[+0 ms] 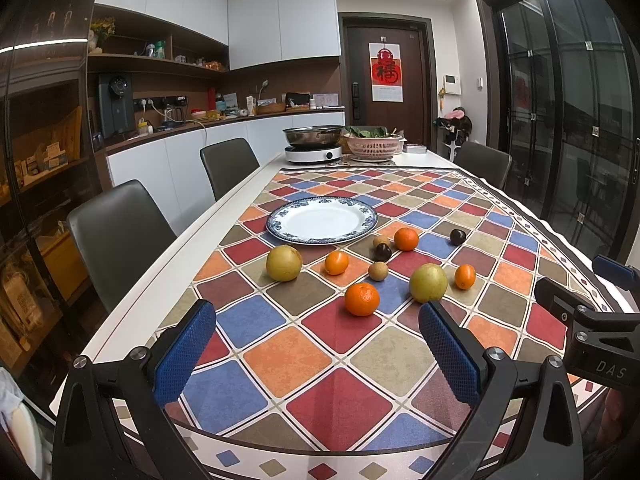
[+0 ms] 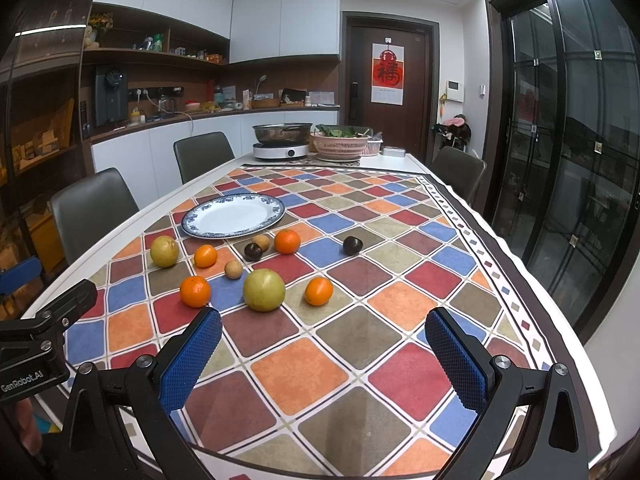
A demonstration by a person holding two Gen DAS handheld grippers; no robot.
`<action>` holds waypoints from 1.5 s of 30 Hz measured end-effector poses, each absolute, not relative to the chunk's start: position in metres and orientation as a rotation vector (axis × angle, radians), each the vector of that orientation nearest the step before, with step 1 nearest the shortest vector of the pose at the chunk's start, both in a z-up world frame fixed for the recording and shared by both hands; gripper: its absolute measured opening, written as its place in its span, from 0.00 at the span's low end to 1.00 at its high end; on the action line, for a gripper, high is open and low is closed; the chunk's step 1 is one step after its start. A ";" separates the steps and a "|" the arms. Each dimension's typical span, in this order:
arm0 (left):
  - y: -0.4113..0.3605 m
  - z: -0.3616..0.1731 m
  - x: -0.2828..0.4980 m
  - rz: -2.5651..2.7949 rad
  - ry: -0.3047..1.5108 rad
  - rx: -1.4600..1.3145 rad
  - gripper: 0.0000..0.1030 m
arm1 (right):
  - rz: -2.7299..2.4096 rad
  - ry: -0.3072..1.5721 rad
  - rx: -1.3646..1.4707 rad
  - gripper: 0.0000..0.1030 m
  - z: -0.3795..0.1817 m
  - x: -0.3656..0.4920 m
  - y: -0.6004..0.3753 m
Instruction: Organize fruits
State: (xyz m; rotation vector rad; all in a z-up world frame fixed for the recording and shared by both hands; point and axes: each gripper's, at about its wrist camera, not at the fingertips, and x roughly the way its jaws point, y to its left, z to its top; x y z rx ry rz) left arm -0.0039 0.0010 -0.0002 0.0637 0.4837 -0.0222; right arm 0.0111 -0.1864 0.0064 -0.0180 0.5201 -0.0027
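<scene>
A white plate with a blue rim (image 1: 322, 222) (image 2: 233, 216) lies empty on the checked tablecloth. In front of it are scattered several oranges, among them the nearest orange (image 1: 361, 299) (image 2: 195, 291), two yellow-green pears (image 1: 284, 263) (image 1: 427, 283) (image 2: 264, 290), two dark plums (image 1: 457, 236) (image 2: 352, 245) and small brown fruits (image 1: 378, 271) (image 2: 233, 269). My left gripper (image 1: 318, 354) is open near the table's front edge, short of the nearest orange, holding nothing. My right gripper (image 2: 324, 360) is open too, just short of the pear and holding nothing.
At the far end stand an induction cooker with a steel pan (image 1: 313, 142) and a pink colander of greens (image 1: 374, 145). Grey chairs (image 1: 120, 236) line the left side, one (image 1: 482, 162) on the right. The right gripper's body (image 1: 592, 328) shows beside my left.
</scene>
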 end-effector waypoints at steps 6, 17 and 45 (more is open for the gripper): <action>0.001 0.000 -0.004 -0.021 0.484 0.064 1.00 | -0.003 0.520 -0.018 0.99 0.006 0.011 -0.186; 0.001 -0.001 -0.003 -0.022 0.487 0.064 1.00 | -0.003 0.523 -0.018 0.99 0.008 0.011 -0.187; -0.018 -0.022 0.075 -0.055 0.660 0.139 0.86 | 0.029 0.722 -0.015 0.93 -0.027 0.096 -0.201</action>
